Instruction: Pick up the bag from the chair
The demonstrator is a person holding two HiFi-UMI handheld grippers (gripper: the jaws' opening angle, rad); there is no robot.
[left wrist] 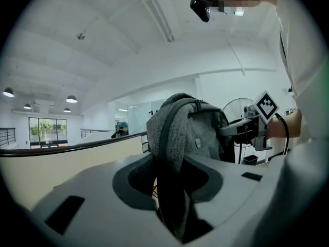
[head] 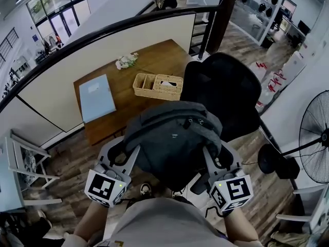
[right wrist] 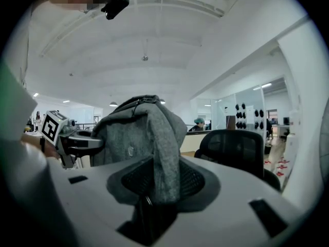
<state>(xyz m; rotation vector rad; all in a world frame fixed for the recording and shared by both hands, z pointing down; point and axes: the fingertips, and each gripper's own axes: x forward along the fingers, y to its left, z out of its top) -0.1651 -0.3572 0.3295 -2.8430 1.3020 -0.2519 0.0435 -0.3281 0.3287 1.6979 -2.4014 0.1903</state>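
Though aloft, bag (head: 175, 138) underside unseen.

A wooden table (head: 154, 68) was seen ahead of the left gripper (head: 125, 153) and the right gripper (head: 212, 158). On it a light blue folder (head: 96, 98) was laid before the left one, a wicker basket (head: 158, 85) (divided inside) farther right, white flowers (head: 126, 61) beyond. A fan (head: 316, 138) was seen right of the right gripper.

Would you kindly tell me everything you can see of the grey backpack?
The bag is a grey backpack of woven, felt-like fabric with a dark zip across its top and a small tag on its face. It hangs slumped between both grippers: the left gripper is shut on a dark-edged shoulder strap, the right gripper on a grey fold. It looks lifted clear of the black chair behind it.
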